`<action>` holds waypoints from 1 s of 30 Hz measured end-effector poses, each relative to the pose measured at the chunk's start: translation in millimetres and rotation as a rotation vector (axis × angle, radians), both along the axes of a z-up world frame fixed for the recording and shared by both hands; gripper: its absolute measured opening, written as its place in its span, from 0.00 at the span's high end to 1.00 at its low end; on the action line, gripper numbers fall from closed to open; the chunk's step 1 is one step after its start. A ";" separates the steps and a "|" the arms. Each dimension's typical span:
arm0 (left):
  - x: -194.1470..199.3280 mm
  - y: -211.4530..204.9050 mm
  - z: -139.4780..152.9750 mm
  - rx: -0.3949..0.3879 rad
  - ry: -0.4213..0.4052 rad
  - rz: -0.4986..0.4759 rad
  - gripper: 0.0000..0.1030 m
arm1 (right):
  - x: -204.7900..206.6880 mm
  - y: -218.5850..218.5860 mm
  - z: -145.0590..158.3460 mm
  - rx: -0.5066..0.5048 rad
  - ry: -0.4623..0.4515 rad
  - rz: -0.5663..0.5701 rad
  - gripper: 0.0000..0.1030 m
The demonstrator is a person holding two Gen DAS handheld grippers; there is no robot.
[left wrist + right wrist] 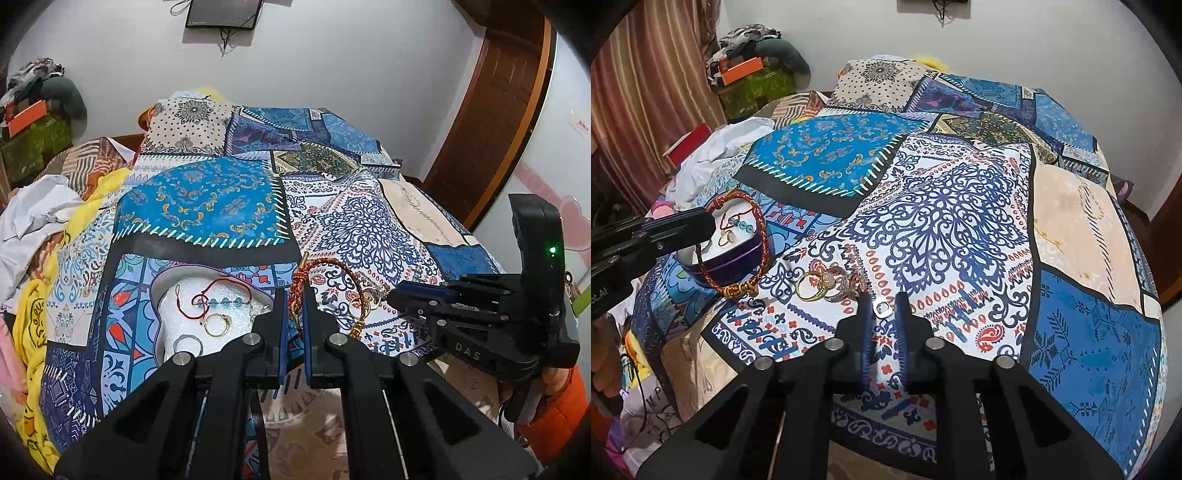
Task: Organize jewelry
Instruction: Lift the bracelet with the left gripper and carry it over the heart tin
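Left hand-held gripper [294,295]: jaws narrowed on the red braided bracelet [738,236], which we carry over the jewelry box [738,258]. Right hand-held gripper [882,301]: jaws narrow, a small silver ring [882,307] between the tips; whether gripped, we cannot tell.

Already boxed, just left of the left tips: beaded bracelet [221,301], gold ring [217,325], silver ring [187,344].

Outstanding, on the bed cover [960,221] just left-ahead of the right tips: cluster of rings [827,284].
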State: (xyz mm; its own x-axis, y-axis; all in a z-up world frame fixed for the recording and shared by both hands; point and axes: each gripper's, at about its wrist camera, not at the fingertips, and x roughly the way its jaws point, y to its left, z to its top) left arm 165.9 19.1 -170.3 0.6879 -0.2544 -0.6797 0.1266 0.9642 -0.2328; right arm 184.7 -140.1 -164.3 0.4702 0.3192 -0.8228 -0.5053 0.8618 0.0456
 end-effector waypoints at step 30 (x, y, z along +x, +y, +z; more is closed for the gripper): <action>-37.7 37.1 47.4 0.015 -0.118 0.084 0.95 | -32.9 26.6 81.0 0.143 -0.168 0.014 0.91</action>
